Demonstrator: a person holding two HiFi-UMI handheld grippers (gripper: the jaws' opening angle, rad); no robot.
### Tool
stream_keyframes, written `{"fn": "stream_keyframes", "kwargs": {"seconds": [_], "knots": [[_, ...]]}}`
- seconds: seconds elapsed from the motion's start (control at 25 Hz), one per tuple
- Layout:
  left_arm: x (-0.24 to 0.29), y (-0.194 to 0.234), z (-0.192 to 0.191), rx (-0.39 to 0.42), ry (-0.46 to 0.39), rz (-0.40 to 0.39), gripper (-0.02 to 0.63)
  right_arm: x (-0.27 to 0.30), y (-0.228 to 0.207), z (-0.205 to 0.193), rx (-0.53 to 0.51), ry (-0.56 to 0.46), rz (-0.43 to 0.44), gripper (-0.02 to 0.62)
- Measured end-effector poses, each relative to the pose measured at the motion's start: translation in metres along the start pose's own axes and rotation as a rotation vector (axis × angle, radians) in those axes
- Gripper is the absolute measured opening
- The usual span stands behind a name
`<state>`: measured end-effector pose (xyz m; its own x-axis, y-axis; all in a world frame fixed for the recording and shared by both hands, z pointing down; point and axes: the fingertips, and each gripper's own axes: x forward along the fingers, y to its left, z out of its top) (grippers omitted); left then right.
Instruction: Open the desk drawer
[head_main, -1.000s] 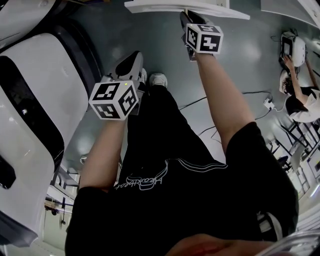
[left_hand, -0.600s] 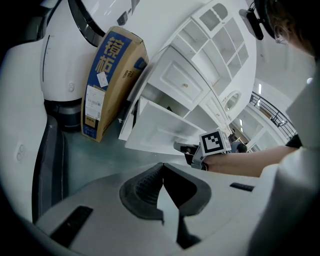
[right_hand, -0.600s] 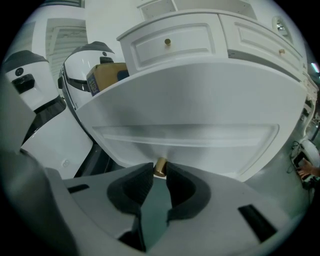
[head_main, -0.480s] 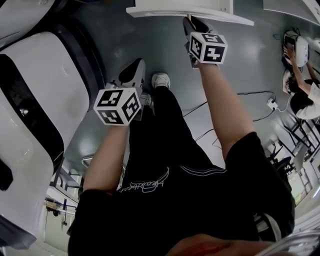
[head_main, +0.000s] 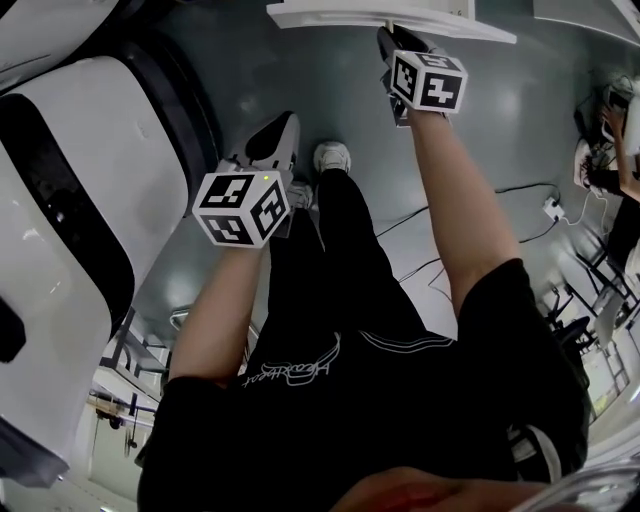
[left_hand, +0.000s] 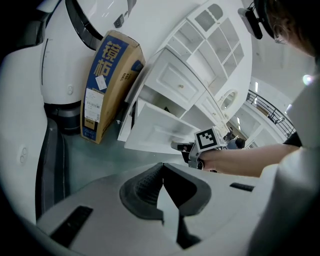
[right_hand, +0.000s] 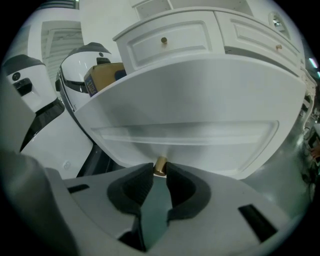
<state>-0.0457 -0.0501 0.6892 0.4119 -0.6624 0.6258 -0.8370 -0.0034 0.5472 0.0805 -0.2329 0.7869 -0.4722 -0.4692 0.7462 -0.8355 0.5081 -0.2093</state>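
Observation:
The white desk drawer (right_hand: 200, 115) fills the right gripper view, and its front panel stands out from the desk. My right gripper (right_hand: 160, 171) is shut on the drawer's small brass knob (right_hand: 160, 165), with one dark pad on each side of it. In the head view the right gripper (head_main: 390, 36) reaches the drawer's white edge (head_main: 340, 14) at the top. My left gripper (head_main: 280, 125) hangs over the floor to the left, shut with nothing in it. In the left gripper view its pads (left_hand: 150, 182) meet at the tip, and the pulled-out drawer (left_hand: 160, 132) shows ahead.
A tall cardboard box (left_hand: 107, 82) leans beside the desk on the left. A big white and black machine shell (head_main: 80, 200) stands close on the left. Above the held drawer is another drawer with its own knob (right_hand: 163, 40). Cables (head_main: 400, 210) cross the grey floor, and another person (head_main: 615, 130) sits far right.
The whole head view has slid a little to the right. The right gripper stays closed on the knob. The left gripper has drifted only slightly.

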Motion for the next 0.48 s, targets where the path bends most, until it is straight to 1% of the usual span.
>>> {"fn": "stream_keyframes", "kwargs": {"seconds": [0.08,0.16,0.28,0.36,0.48], "knots": [[-0.004,0.003,0.002,-0.001,-0.002,0.005,0.005,0.003,-0.001,-0.002,-0.028,0.016,-0.001,0.087],[-0.008,0.006,0.004,-0.003,-0.003,0.006,0.005,0.001,-0.001,0.000,-0.035,0.011,-0.003,0.098],[-0.014,0.003,0.017,0.005,-0.019,0.001,0.005,-0.016,0.002,0.014,-0.045,-0.036,-0.012,0.174],[-0.019,-0.003,0.027,0.007,-0.035,-0.013,0.005,-0.035,0.012,0.021,-0.087,-0.066,-0.006,0.200],[-0.031,-0.016,0.041,0.031,-0.045,-0.035,0.005,-0.076,0.039,0.028,-0.170,-0.103,0.042,0.222]]}}
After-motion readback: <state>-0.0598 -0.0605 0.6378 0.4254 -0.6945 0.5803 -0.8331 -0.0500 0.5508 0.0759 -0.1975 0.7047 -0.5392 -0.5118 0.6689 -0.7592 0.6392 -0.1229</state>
